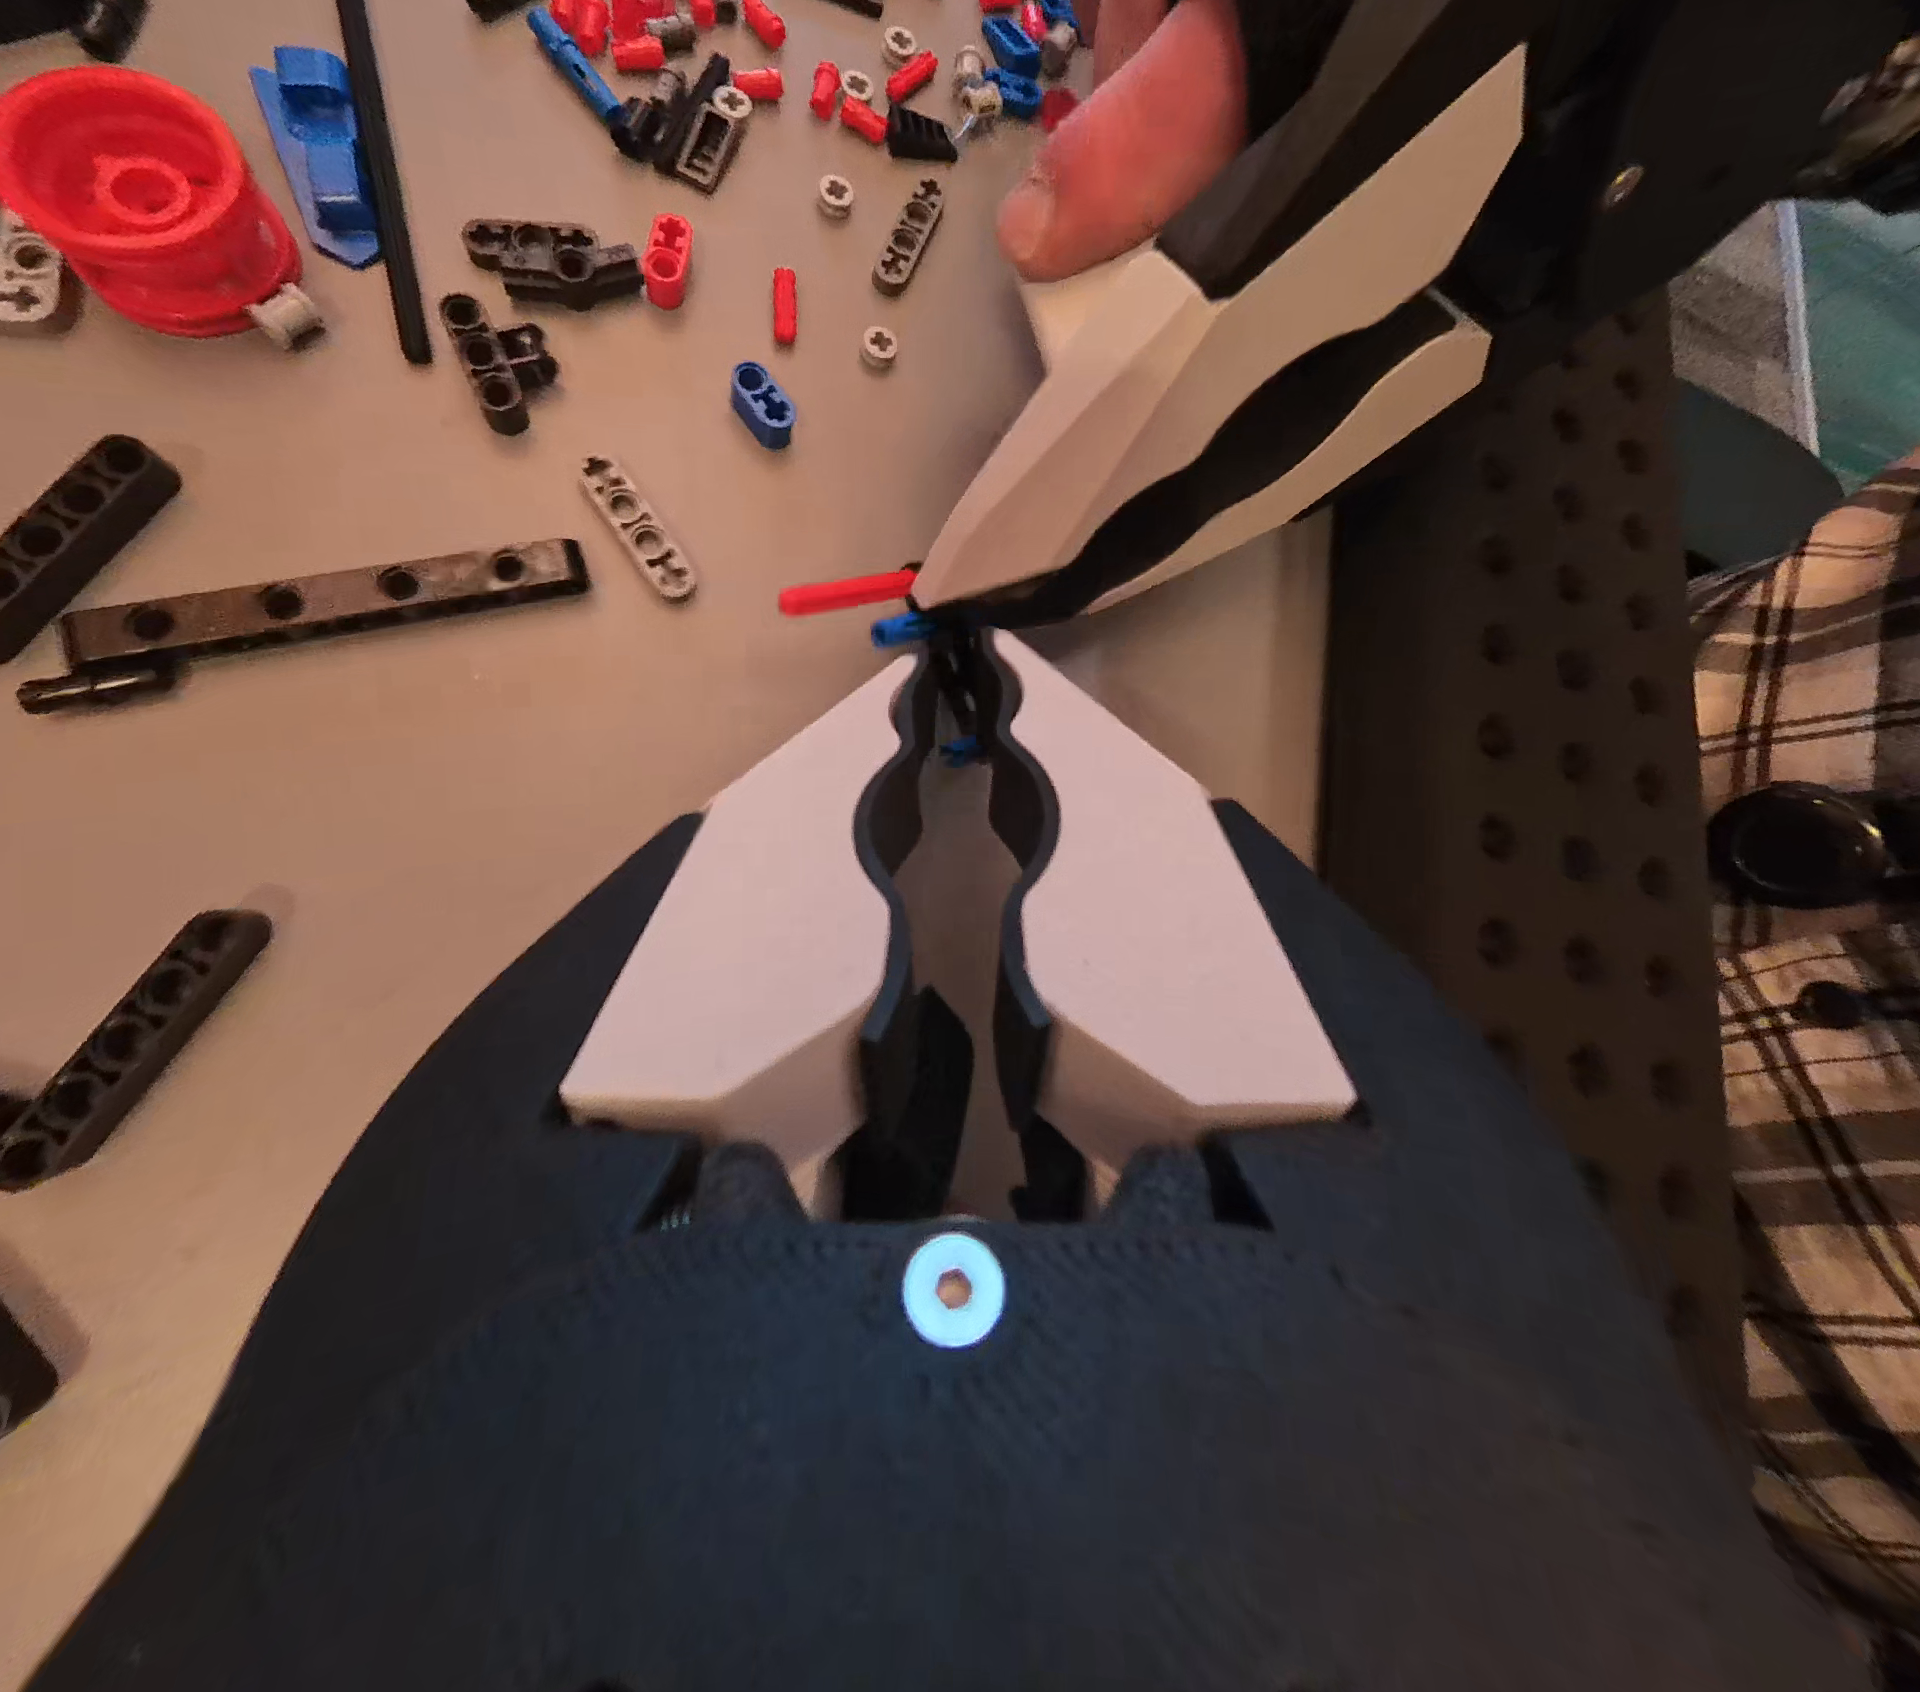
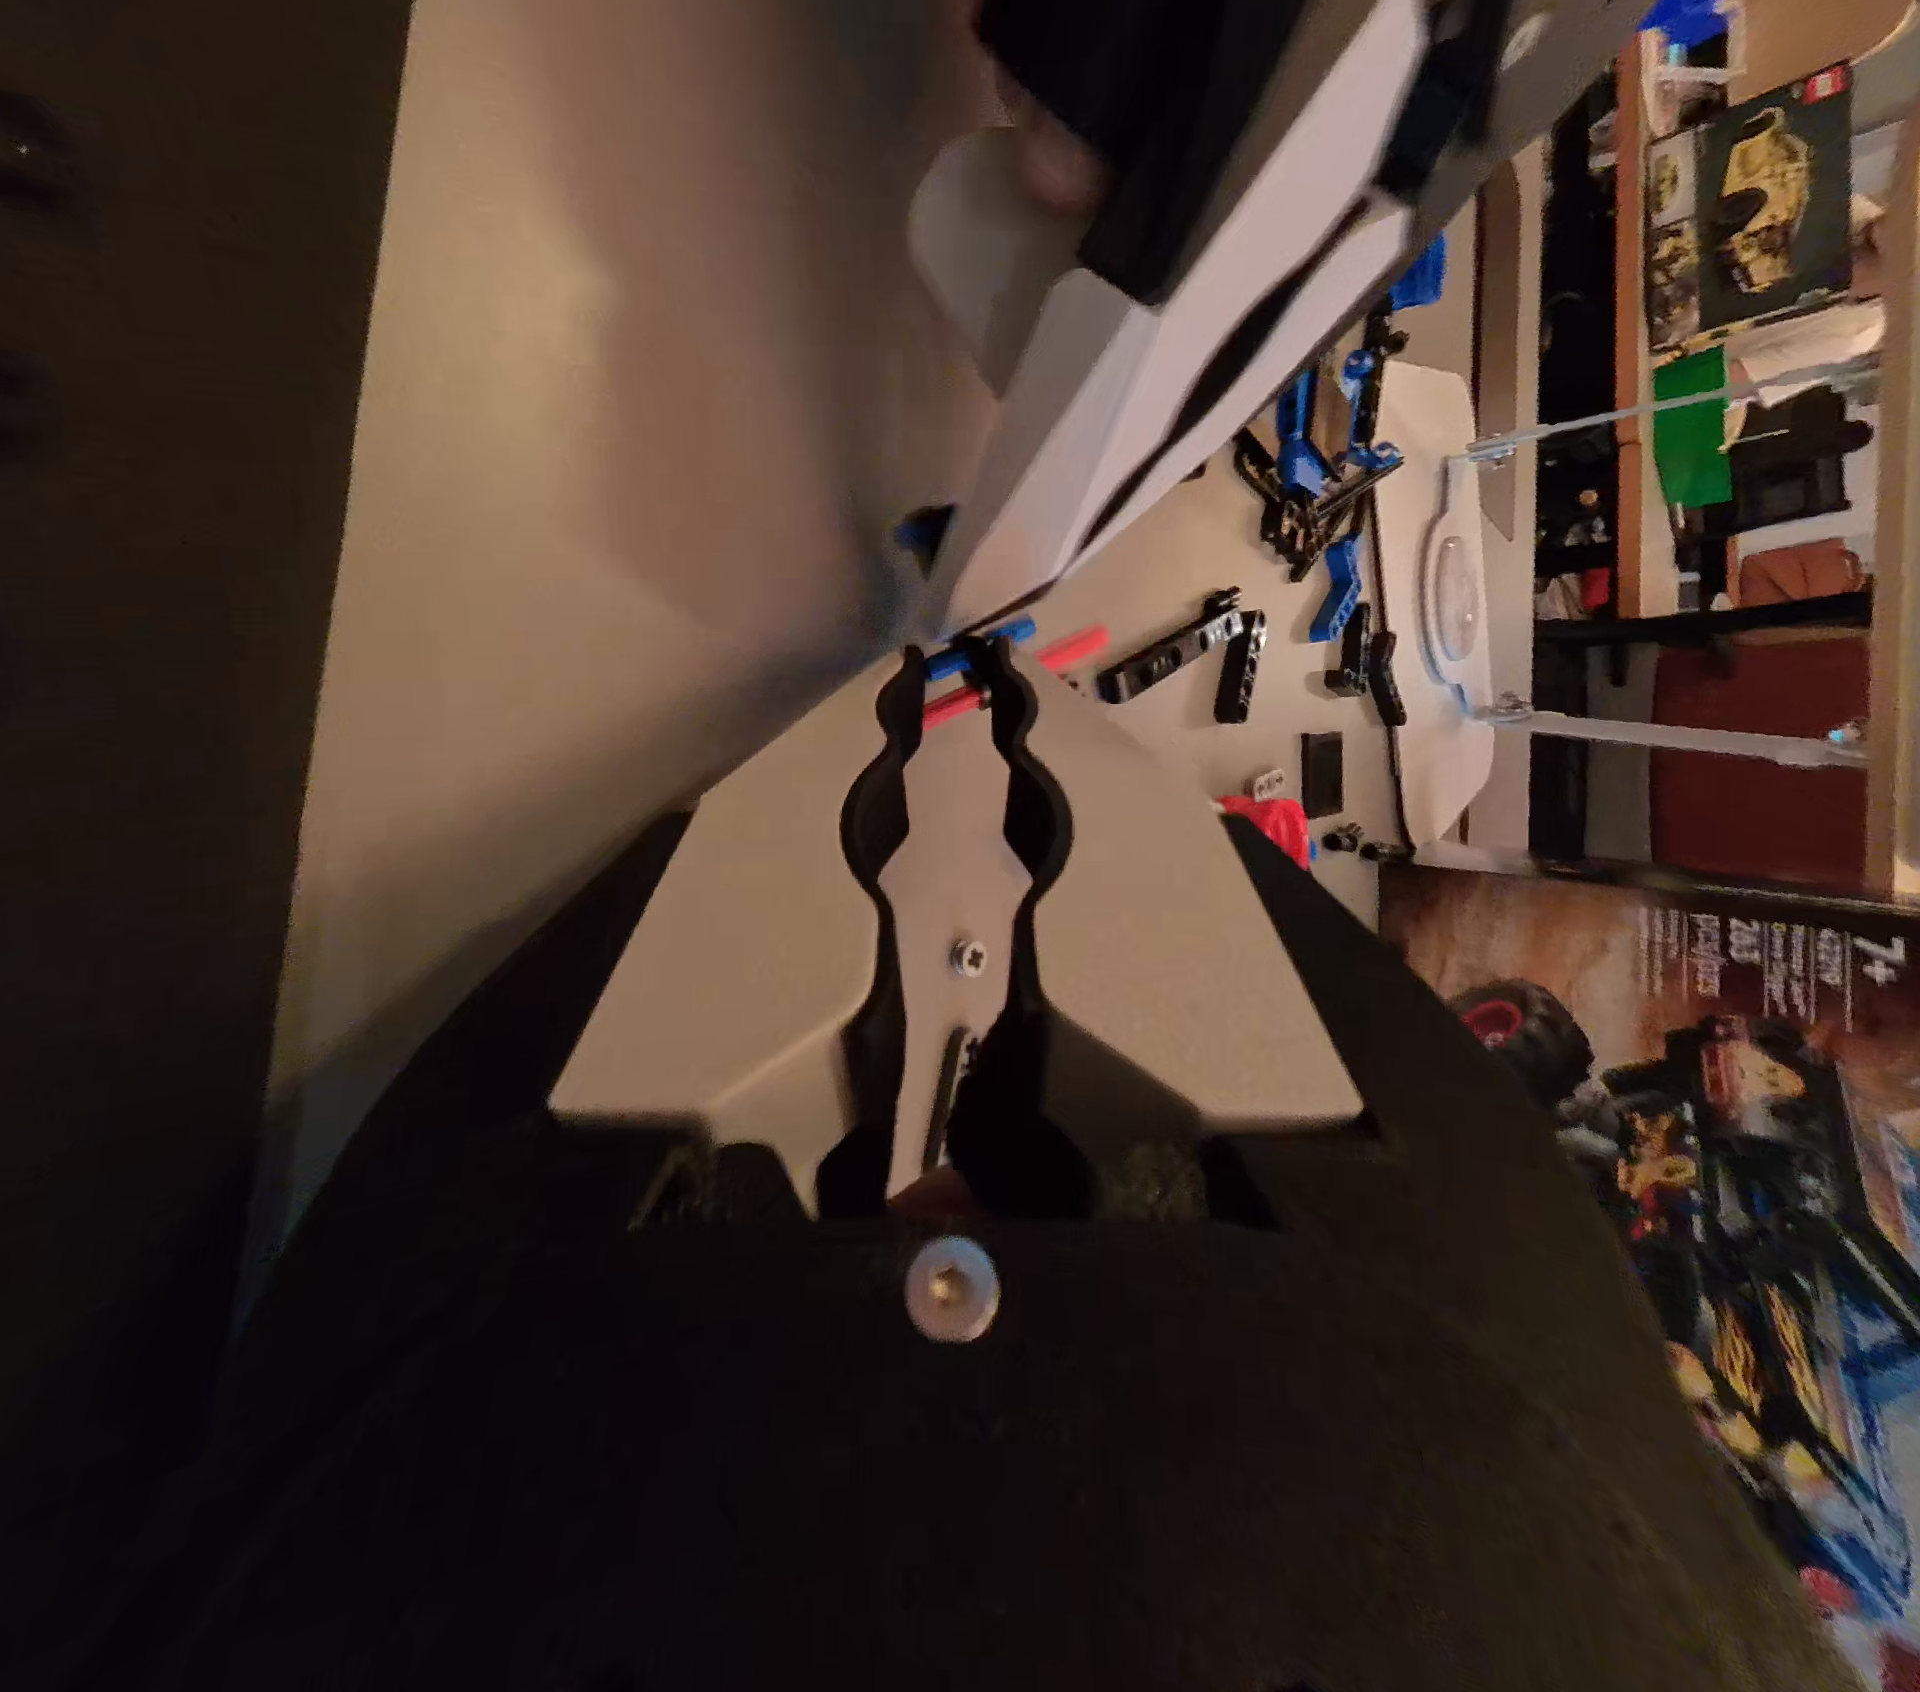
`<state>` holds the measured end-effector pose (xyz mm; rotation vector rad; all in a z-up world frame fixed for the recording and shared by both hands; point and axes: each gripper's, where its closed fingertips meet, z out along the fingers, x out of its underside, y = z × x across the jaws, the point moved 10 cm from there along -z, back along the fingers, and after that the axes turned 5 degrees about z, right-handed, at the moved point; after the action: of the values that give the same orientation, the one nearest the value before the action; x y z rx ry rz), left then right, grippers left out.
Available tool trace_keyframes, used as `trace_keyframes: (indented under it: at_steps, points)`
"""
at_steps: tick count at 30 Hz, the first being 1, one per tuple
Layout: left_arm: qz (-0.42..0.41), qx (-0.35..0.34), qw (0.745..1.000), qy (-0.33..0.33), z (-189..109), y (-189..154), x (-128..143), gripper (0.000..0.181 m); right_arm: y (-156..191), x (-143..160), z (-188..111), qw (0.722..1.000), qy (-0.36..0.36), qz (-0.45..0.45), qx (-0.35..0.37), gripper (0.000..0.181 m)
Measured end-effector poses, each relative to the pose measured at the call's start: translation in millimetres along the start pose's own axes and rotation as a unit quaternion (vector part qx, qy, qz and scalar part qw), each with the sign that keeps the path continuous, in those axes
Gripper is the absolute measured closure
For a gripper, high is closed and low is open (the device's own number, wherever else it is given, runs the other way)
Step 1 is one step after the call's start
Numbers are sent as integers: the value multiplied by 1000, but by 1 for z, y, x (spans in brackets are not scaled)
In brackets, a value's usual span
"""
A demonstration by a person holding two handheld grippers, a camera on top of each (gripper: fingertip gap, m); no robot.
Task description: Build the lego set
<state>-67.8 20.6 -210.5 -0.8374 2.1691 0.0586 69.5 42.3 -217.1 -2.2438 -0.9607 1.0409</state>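
Nearest the lens, the left gripper (image 1: 954, 668) pinches a small black plastic lego beam with blue pins (image 1: 951, 686) between nearly closed tips. Above the tan table (image 1: 416, 811), the right gripper (image 1: 940, 603) clamps a thin red plastic axle (image 1: 836, 595) meeting that beam.

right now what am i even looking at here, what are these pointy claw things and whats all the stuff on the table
The claws are two hand-held grippers, each carrying a camera that looks along its fingers. One picture is from the left gripper, the other from the right gripper; each view also shows the other gripper coming in from the upper right. A person's hand holds one. Together they pinch a small black piece carrying blue pins and a red axle. Loose Lego parts cover the table, including a red wheel hub and black beams.
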Motion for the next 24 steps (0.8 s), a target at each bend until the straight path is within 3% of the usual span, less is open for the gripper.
trace_keyframes:
  at_steps: [9,12,19,24]
  points:
    - [-1,-12,1000,3,-2,1,0,177,-4,3,-3,999,-29,34,-10,170]
    - [8,-34,999,18,-2,1,4,177,-4,7,-9,998,-36,42,-11,159]
    - [42,-91,995,-9,-17,-6,-1,144,-11,12,-18,996,-70,61,19,162]
    - [67,-167,983,-22,-32,-9,7,134,-16,15,-20,994,-79,73,35,163]
